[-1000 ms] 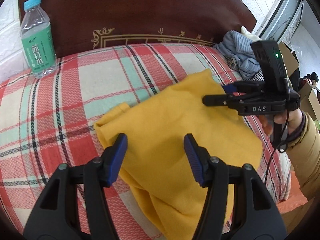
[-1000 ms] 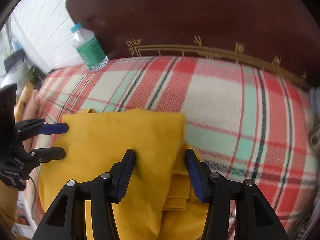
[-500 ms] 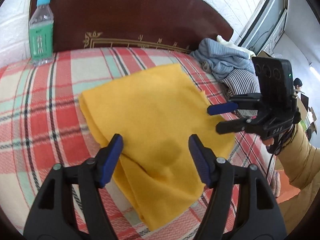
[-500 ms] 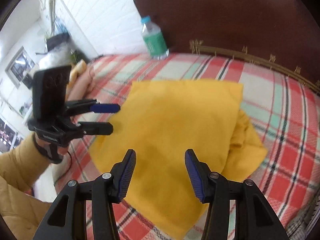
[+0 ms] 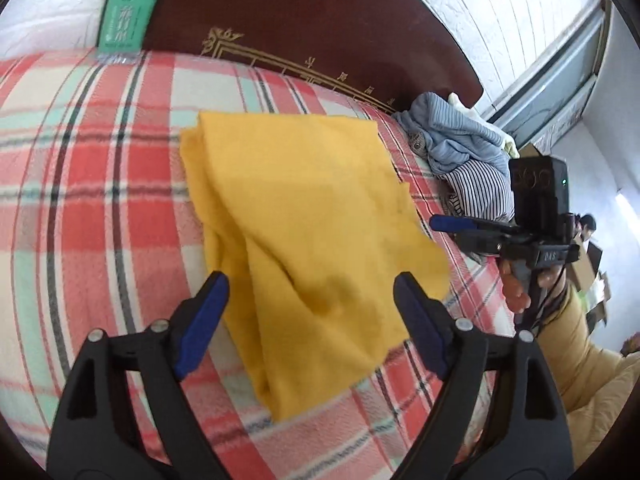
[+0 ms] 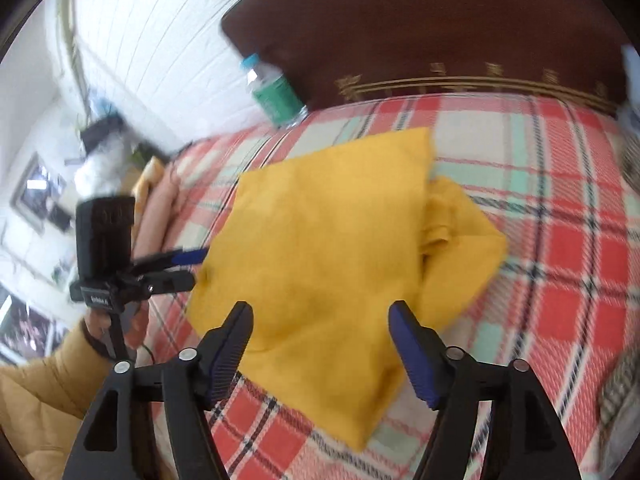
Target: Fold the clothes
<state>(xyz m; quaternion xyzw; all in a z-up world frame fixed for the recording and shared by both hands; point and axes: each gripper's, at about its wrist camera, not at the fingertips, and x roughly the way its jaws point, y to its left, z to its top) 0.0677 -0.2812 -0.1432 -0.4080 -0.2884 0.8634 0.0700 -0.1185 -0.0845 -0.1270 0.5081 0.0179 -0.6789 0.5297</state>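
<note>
A folded yellow garment [image 5: 304, 232] lies flat on the plaid bed cover [image 5: 80, 184]; it also shows in the right wrist view [image 6: 328, 256], with a looser layer sticking out on its right. My left gripper [image 5: 310, 312] is open and empty, held above the garment's near edge. My right gripper [image 6: 322, 344] is open and empty above the garment's near edge. Each gripper shows in the other's view, off the cloth's side: the right one [image 5: 452, 230] and the left one [image 6: 188, 266].
A water bottle [image 5: 126, 12] stands at the dark wooden headboard [image 5: 320, 28]. A pile of blue and striped clothes [image 5: 464, 160] lies at the bed's right side. The bed edge and room clutter [image 6: 60, 184] lie to the left.
Both grippers have pulled back and up from the yellow garment, which now lies released and folded on the bed. Both stay open.
</note>
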